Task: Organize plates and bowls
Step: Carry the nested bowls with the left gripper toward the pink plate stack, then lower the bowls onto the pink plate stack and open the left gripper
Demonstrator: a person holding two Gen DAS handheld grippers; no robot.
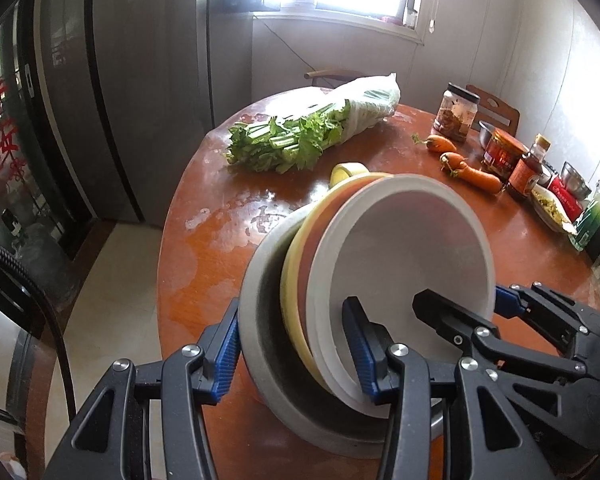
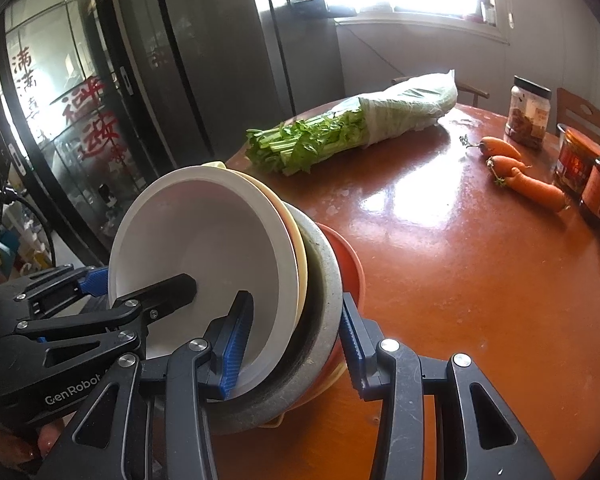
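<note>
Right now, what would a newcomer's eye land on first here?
A tilted stack of nested bowls at the near edge of the round table, clamped by the left claw and right claw from opposite sides. Behind it lie bagged celery and carrots.

The grey bowl point(image 1: 260, 312) hides most of the orange bowl point(image 2: 350, 264) behind it. At three o'clock the frame edge cuts off the packets point(image 1: 560, 200) and steel bowls point(image 1: 576, 178). The jar point(image 1: 456, 112) label is too blurred to read.
</note>
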